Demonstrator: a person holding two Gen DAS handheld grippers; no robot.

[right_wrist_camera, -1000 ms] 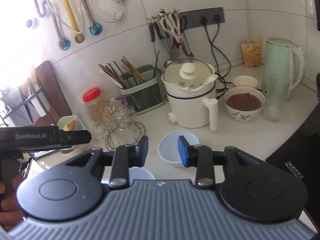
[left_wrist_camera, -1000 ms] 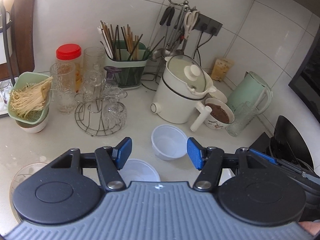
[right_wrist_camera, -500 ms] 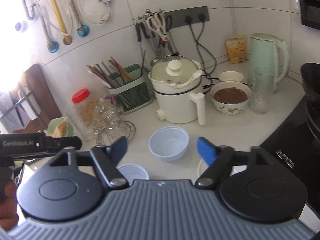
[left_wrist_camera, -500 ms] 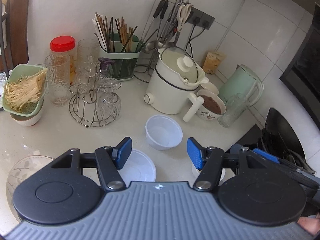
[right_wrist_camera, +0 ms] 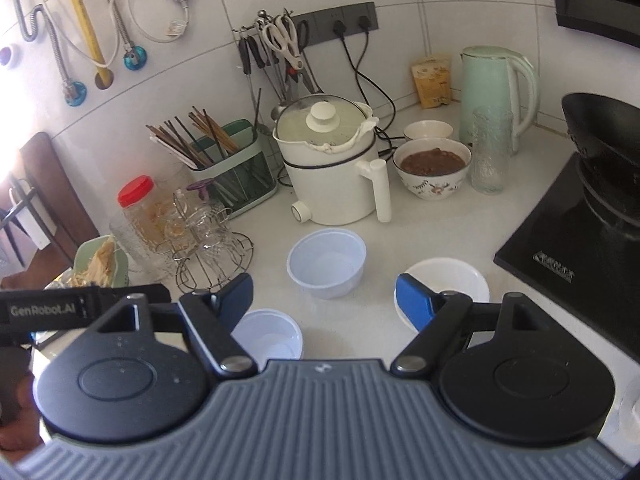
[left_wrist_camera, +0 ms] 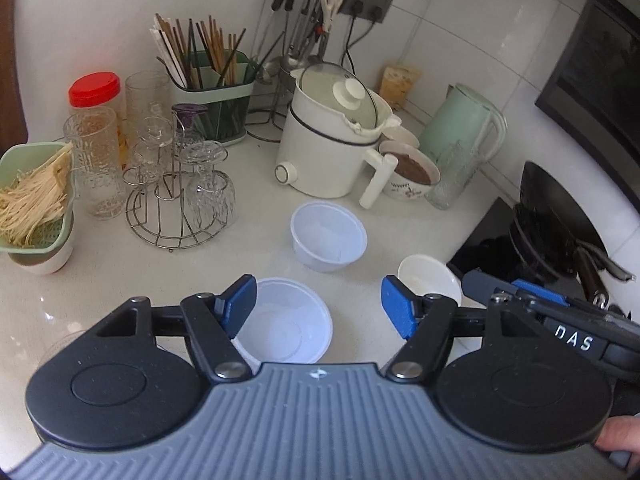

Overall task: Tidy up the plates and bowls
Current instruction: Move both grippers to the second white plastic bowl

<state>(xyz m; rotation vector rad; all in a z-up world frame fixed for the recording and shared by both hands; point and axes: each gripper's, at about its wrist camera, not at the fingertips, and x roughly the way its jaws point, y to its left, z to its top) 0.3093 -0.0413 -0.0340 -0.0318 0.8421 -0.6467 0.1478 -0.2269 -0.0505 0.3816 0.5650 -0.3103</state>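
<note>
While both grippers' fingers (left_wrist_camera: 242,304) (right_wrist_camera: 414,306) gape wide, only right view shows wall hoses (right_wrist_camera: 116,20).

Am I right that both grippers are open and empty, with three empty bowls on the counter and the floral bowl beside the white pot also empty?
Not quite: the floral bowl beside the white pot holds something brown, as the right wrist view shows. The rest stands: the left gripper and right gripper are open and empty, and three empty bowls sit on the counter.
</note>
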